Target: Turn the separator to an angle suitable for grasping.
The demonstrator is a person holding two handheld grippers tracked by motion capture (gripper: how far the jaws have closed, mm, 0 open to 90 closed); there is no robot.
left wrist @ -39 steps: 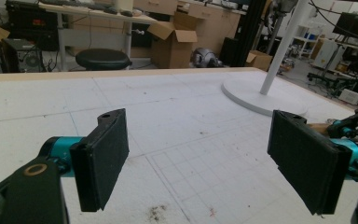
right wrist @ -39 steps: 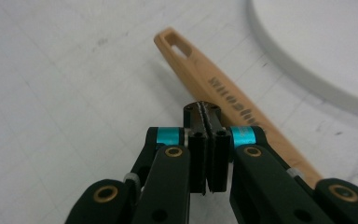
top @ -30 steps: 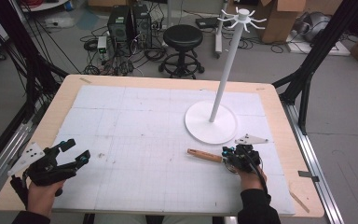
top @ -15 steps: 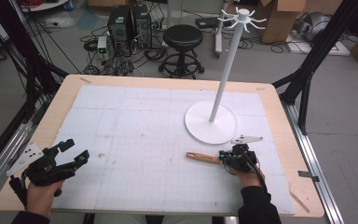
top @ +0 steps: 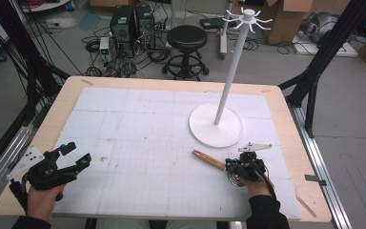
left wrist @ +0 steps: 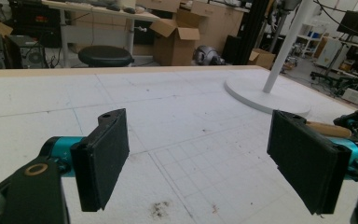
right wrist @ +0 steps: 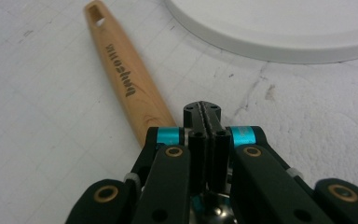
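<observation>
A wooden utensil handle [top: 208, 160] with a hole at its far end lies on the white mat, right of centre. In the right gripper view the handle [right wrist: 126, 79] runs from the upper left down under the left finger. My right gripper [right wrist: 208, 112] sits low over the handle's near end with its jaws pressed together and nothing visible between the tips. Something shiny and metal [right wrist: 214, 212] shows beneath the linkage. My left gripper [top: 76, 155] is held at the table's front left, open wide, its pads [left wrist: 103, 156] empty. The right gripper [top: 232, 164] lies just in front of the stand's base.
A white hanging stand [top: 228, 71] rises from a round base [top: 215, 125] at the right of the mat, with hook arms at its top [top: 247, 16]. The wooden table edge [top: 286, 114] frames the mat. A stool and boxes stand on the floor beyond.
My right gripper has shifted slightly toward the handle and settled lower over its near end. The left gripper has barely moved.
</observation>
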